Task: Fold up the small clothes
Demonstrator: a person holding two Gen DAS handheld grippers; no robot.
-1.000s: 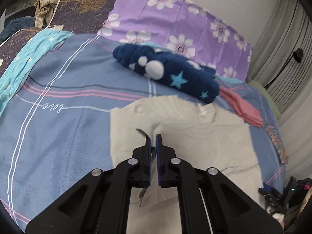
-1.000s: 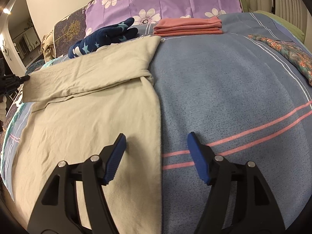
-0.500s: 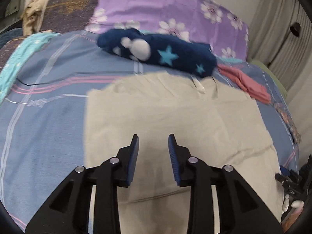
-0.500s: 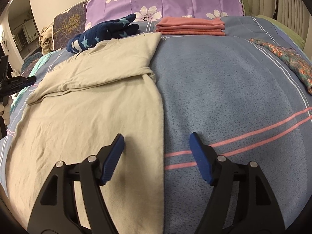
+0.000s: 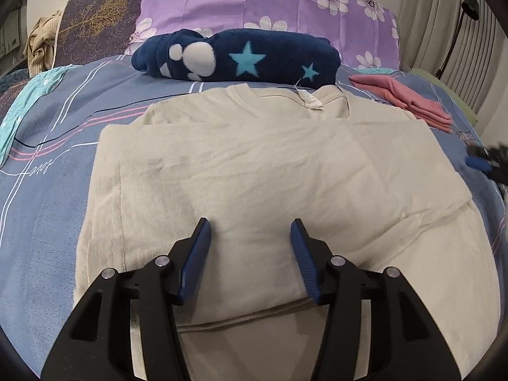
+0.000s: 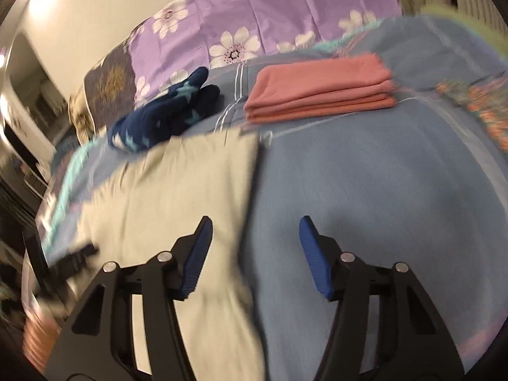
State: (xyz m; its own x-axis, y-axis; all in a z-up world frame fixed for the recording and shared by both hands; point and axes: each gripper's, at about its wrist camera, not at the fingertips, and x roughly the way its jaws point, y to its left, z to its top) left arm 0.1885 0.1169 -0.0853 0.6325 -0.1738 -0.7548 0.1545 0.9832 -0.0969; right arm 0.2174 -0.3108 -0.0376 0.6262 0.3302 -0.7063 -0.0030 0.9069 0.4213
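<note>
The beige cotton T-shirt (image 5: 254, 171) lies flat on the blue striped bed sheet (image 5: 47, 190), collar toward the folded navy fleece with stars (image 5: 241, 55), long axis running from the camera to the pillows, one side folded across the body. A second ago the left claw (image 5: 250, 255) was clenched on that fold; its jaws have just been opening, empty. The right claw (image 6: 255, 254), released and narrowing, straddles the shirt's edge, angled downward, now nearer the pink folded stack (image 6: 320, 90).
</note>
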